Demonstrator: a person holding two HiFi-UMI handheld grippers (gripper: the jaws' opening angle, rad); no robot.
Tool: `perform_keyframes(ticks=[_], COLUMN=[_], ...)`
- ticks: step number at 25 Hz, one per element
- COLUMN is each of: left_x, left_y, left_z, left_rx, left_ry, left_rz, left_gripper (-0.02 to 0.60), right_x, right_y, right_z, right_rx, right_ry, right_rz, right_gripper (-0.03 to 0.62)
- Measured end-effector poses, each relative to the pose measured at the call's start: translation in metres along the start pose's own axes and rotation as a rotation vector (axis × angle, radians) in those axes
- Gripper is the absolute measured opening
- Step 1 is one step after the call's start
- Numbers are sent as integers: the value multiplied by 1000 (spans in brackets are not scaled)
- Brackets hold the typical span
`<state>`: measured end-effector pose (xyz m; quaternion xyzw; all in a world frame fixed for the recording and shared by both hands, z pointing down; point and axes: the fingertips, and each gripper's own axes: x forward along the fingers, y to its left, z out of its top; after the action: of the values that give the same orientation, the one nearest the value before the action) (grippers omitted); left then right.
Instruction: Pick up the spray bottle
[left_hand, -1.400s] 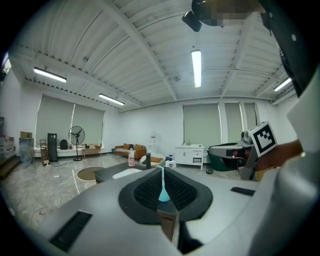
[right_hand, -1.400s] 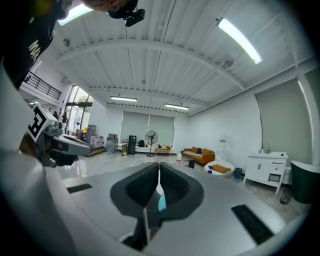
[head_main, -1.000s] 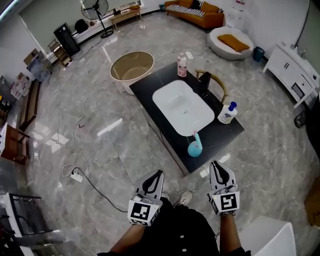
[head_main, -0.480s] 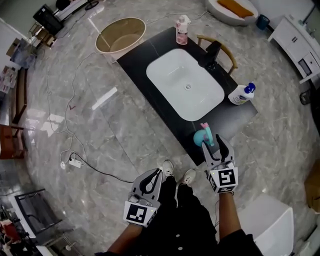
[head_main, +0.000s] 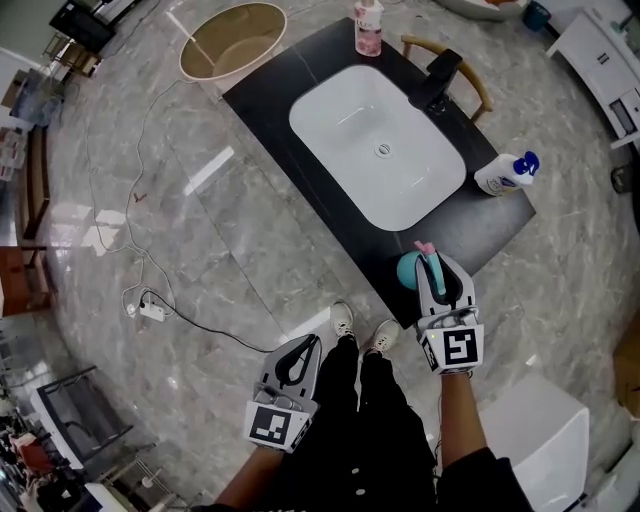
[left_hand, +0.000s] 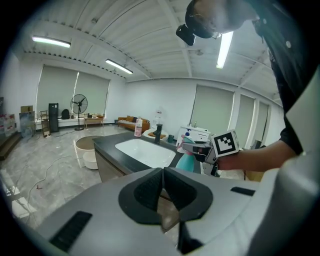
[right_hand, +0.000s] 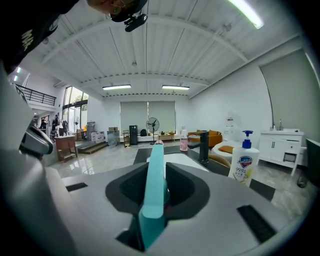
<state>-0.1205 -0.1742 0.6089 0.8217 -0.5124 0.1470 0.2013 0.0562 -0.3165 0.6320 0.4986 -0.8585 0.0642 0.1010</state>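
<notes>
Right claw (head_main: 441, 262): closing around the teal spray bottle (head_main: 408, 268) on the dark surface (head_main: 262, 80).
Left claw (head_main: 308, 345): closed, empty.

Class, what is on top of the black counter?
Sink, faucet, pink bottle, pump bottle, teal spray bottle. The right gripper, jaws closing on it, partly covers it.

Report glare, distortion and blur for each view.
Head view: bright glare streaks the marble floor, edges bend fisheye-style. Left gripper view: ceiling lights blow out white, corners vignette black. Right gripper view: the close spray bottle looks soft, ceiling beams bow.
</notes>
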Motion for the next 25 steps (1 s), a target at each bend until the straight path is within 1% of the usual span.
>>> perform_keyframes(ticks=[4, 6, 9, 12, 14, 16, 18, 21, 25], left_x=[3, 3, 8, 14, 17, 17, 17, 19, 20], left_y=[-1, -3, -4, -5, -9, -16, -21, -26, -33], left_z=[14, 28, 56, 85, 111, 136, 154, 170, 184], left_rx=[19, 28, 52, 74, 96, 116, 132, 150, 181], left_ry=[-23, -43, -95, -148, -196, -244, -275, -313, -345], left_rz=[2, 4, 8, 5, -4, -17, -26, -36, -62], left_gripper=[18, 20, 18, 18, 18, 18, 20, 18, 18], right_x=[-3, -11, -28, -46, -58, -72, -89, -116, -139], right_y=[0, -2, -11, -20, -26, -32, -37, -50, -66], right_z=[13, 29, 60, 90, 116, 143, 166, 184, 188], right_rx=[-10, -17, -19, -3, -4, -14, -37, -47, -35], right_ry=[-10, -16, -37, -56, -80, -107, -137, -181, -206], right_rz=[14, 11, -9, -46, -76, -104, -128, -175, -232], right_gripper=[72, 71, 71, 71, 71, 71, 71, 71, 69])
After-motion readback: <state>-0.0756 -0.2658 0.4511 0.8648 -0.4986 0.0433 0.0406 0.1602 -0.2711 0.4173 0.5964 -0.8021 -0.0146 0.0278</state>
